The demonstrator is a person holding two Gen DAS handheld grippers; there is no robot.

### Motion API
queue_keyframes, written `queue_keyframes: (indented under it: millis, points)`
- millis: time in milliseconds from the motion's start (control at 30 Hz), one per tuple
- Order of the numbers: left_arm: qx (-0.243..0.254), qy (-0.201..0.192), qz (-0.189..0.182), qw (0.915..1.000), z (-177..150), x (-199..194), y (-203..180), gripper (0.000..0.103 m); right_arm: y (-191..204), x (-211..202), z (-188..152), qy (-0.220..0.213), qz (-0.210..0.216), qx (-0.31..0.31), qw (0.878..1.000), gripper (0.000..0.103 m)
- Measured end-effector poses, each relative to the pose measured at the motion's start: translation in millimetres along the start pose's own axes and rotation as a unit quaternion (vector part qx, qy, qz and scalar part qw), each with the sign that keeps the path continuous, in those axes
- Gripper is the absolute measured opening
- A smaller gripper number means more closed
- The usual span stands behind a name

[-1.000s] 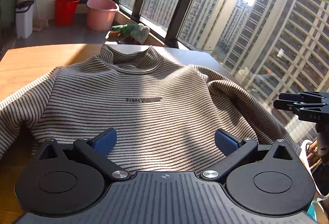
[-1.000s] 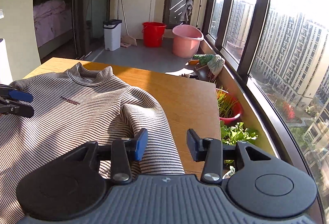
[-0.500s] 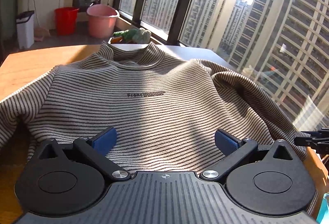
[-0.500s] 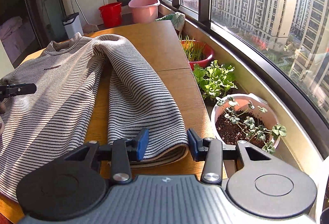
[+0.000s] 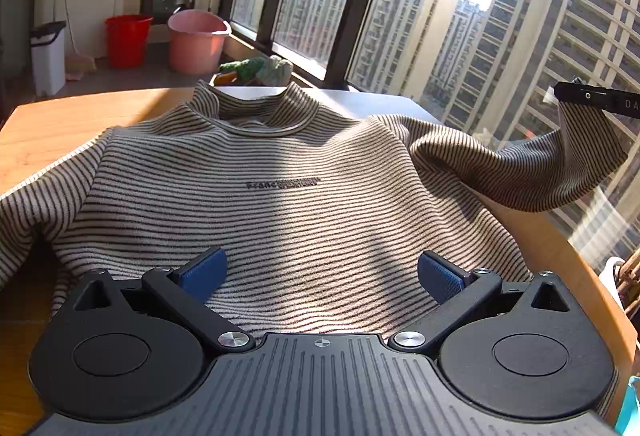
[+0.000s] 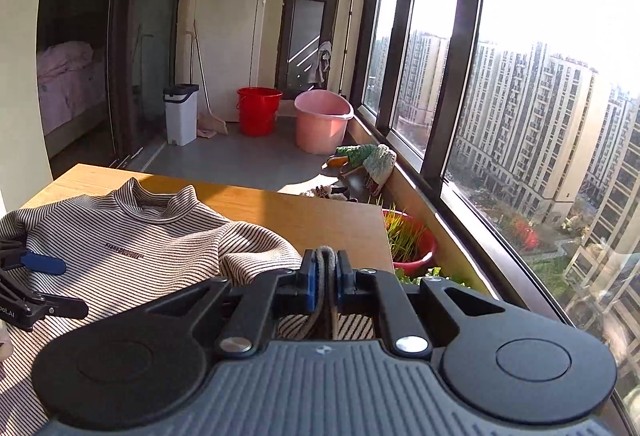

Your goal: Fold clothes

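A brown-and-cream striped sweater (image 5: 280, 203) lies face up on the wooden table (image 5: 52, 127), collar away from me. My left gripper (image 5: 320, 276) is open and empty, low over the sweater's lower front. My right gripper (image 6: 325, 276) is shut on the cuff of the sweater's right sleeve (image 5: 532, 171) and holds it lifted off the table at the right. The sweater also shows in the right wrist view (image 6: 132, 244), and the left gripper appears there at the left edge (image 6: 36, 284).
The table (image 6: 312, 220) ends at the right near the window. A red pot of grass (image 6: 408, 240) stands below that edge. A red bucket (image 6: 258, 109), a pink tub (image 6: 322, 119) and a white bin (image 6: 181, 113) stand on the floor beyond.
My right gripper has shut on the right sleeve's cuff and lifted it off the table. The left gripper has stayed open over the sweater's front.
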State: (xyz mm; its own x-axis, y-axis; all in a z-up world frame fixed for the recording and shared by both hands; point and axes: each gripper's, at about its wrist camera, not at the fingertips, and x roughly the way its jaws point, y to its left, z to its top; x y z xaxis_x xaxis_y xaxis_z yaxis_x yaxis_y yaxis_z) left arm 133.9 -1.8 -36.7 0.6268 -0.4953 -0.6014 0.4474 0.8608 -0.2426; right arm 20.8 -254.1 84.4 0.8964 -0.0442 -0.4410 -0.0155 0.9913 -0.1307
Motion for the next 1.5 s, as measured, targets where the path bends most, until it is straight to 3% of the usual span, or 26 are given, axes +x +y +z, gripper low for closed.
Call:
queue_keyframes:
  millis: [300, 467, 833, 967, 1133, 1300, 1500]
  points:
    - [-0.018, -0.009, -0.015, 0.9997, -1, -2, 6, 0.103, -21, 6, 115, -0.069, -0.058, -0.017, 0.996, 0.008]
    - [-0.025, -0.012, -0.021, 0.9994, -1, -4, 9, 0.103, -11, 10, 152, -0.077, -0.053, -0.016, 0.996, 0.008]
    - [-0.028, -0.014, -0.024, 0.9992, -2, -5, 9, 0.103, 121, 36, 191, -0.080, 0.025, -0.097, 0.992, 0.008]
    - [-0.028, -0.015, -0.025, 0.9992, -3, -6, 11, 0.103, 172, 53, 197, -0.068, 0.060, -0.111, 0.990, 0.009]
    - [-0.030, -0.016, -0.028, 0.9991, -3, -5, 12, 0.103, 209, 58, 193, -0.068, 0.105, -0.116, 0.985, 0.012]
    - [-0.030, -0.016, -0.027, 0.9991, -3, -3, 12, 0.103, 200, 61, 177, -0.057, 0.109, -0.117, 0.986, 0.017]
    - [-0.028, -0.014, -0.026, 0.9992, -3, -3, 9, 0.103, 156, 81, 127, 0.005, 0.114, -0.073, 0.991, 0.017]
